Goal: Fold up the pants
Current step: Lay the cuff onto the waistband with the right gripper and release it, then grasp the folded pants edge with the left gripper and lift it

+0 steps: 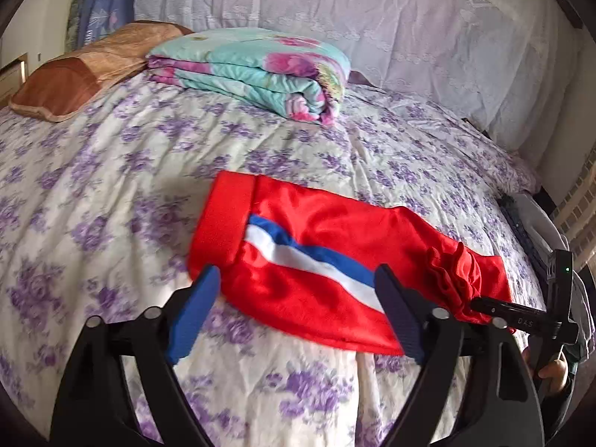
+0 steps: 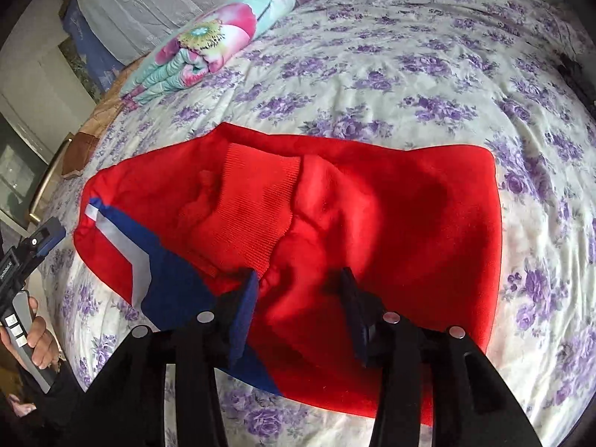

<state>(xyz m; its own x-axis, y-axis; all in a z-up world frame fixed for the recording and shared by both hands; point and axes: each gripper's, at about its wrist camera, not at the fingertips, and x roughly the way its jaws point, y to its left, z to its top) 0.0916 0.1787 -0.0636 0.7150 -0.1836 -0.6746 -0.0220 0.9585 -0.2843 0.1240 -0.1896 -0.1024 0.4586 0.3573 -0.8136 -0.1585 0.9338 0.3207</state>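
The red pants (image 1: 335,260) lie folded on the bed (image 1: 111,186) near its front edge, their near hem hidden behind both tools. Left gripper (image 1: 298,313) jaws spread above; right gripper (image 2: 298,313) jaws spread over the bunched waistband.

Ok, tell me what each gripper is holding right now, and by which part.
Nothing is held. The left gripper is open wide over the red pants' striped side. The right gripper is also open, fingers apart above the bunched fabric near the ribbed cuff.
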